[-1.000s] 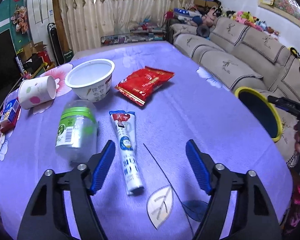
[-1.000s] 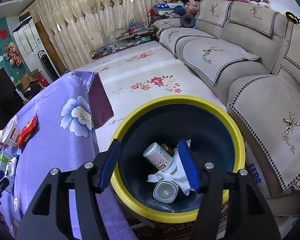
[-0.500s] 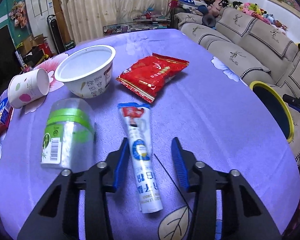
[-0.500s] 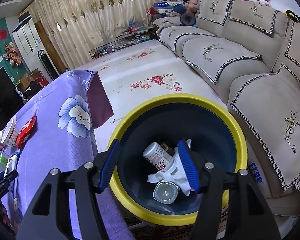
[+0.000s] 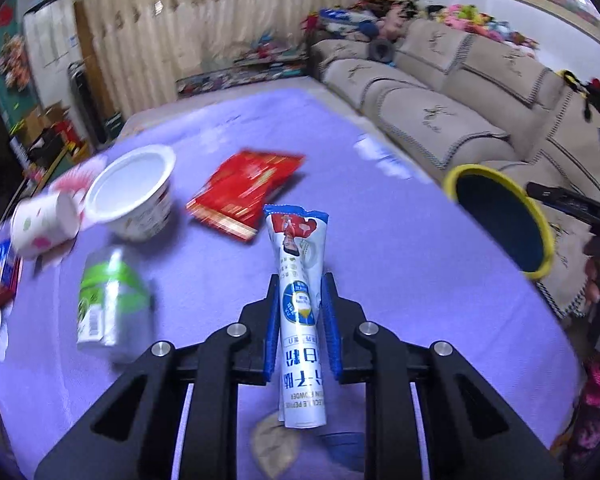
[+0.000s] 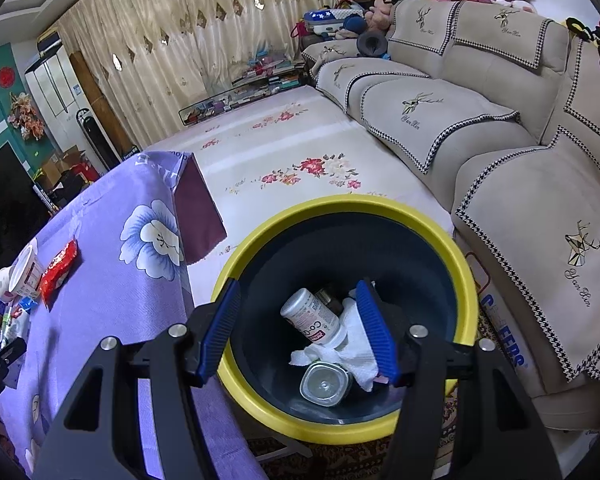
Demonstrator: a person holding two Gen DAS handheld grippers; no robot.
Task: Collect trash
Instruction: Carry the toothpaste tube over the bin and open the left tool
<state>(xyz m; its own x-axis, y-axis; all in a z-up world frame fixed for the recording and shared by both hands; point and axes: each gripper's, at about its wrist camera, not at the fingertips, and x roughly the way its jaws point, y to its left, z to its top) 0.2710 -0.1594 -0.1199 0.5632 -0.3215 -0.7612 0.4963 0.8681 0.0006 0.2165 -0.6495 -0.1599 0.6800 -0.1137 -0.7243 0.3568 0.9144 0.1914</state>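
Left gripper (image 5: pixel 300 316): jaws closed on the white-and-blue sachet (image 5: pixel 299 300), which is held clear of the table (image 5: pixel 400 264), left of the bin (image 5: pixel 500 220), presumably for carrying there. Paper cup (image 5: pixel 44 224), bowl (image 5: pixel 130 196), green-labelled bottle (image 5: pixel 108 304) and red wrapper (image 5: pixel 244 188) are left farther from the bin. Right gripper (image 6: pixel 300 332): jaws open, nothing held, poised over the bin.

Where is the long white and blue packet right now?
In the left wrist view the white and blue packet is clamped between the left gripper fingers, lifted above the purple tablecloth, with the red snack bag beyond it.
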